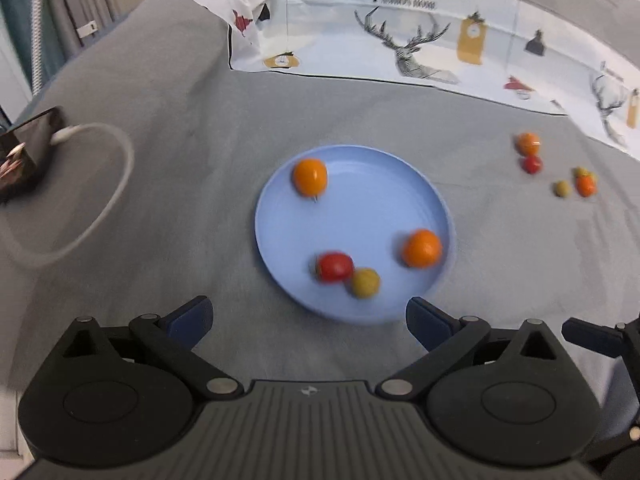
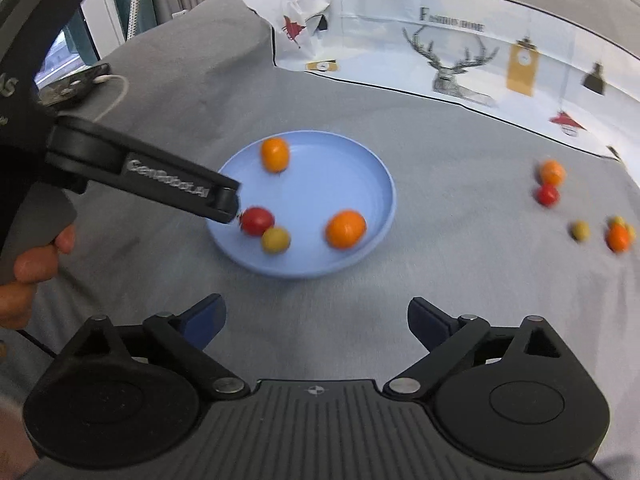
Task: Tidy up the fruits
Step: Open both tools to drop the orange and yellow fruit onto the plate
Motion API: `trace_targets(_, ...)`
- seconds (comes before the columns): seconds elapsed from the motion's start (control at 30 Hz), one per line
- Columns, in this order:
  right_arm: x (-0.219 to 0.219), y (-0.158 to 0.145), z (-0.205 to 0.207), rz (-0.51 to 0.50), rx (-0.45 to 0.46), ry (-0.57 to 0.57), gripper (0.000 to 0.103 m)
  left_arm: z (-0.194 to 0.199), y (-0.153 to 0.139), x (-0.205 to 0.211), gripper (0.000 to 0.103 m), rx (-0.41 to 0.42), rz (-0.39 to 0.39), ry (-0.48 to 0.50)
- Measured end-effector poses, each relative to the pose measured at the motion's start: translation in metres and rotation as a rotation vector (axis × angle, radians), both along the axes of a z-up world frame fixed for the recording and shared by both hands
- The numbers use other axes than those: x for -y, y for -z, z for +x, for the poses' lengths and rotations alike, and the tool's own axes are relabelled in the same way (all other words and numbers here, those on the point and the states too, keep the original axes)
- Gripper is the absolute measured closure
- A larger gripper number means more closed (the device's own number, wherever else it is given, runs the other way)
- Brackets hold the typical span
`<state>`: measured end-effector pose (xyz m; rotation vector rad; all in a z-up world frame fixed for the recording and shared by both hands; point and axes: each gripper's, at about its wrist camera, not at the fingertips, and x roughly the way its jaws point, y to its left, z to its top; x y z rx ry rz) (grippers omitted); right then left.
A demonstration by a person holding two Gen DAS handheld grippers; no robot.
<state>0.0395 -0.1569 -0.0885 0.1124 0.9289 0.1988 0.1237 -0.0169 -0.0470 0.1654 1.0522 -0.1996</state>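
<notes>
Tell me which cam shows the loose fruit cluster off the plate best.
Right wrist. The loose fruit cluster lies on the grey cloth, well inside the frame, right of the blue plate, and five or six pieces separate out despite blur. In the left wrist view the same cluster sits nearer the distorted right edge, smaller.

Home: curtains (image 1: 60, 12), printed tablecloth (image 1: 400, 32)
</notes>
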Motion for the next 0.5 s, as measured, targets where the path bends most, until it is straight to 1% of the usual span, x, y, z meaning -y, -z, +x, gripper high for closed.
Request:
trace_targets(0.07, 0.0, -0.012, -0.023, -0.004, 0.018, 0.014, 0.004, -0.023, -0.011, -0.003, 0.0, 0.026, -0.006, -0.015)
trace_targets(0.17, 0.001, -0.029, -0.05, -0.027, 0.066, 0.039, 0.002, -0.059, -0.024, -0.008, 0.0, 0.071, -0.008, -0.068)
trace_targets(0.2, 0.002, -0.035, -0.059, -0.033, 0.087, 0.052, 0.001, -0.071, -0.027, -0.009, 0.0, 0.083, -0.014, -0.066)
trace_targets(0.3, 0.007, -0.049, -0.081, -0.039, 0.145, 0.093, 0.001, -0.094, -0.037, -0.009, 0.0, 0.132, 0.007, -0.046)
trace_targets(0.4, 0.009, -0.059, -0.099, -0.038, 0.189, 0.107, 0.001, -0.112, -0.05, -0.009, 0.0, 0.163, -0.016, -0.044)
trace_targets(0.5, 0.007, -0.068, -0.117, -0.053, 0.238, 0.103, 0.001, -0.128, -0.064, -0.007, 0.0, 0.211, -0.023, -0.024)
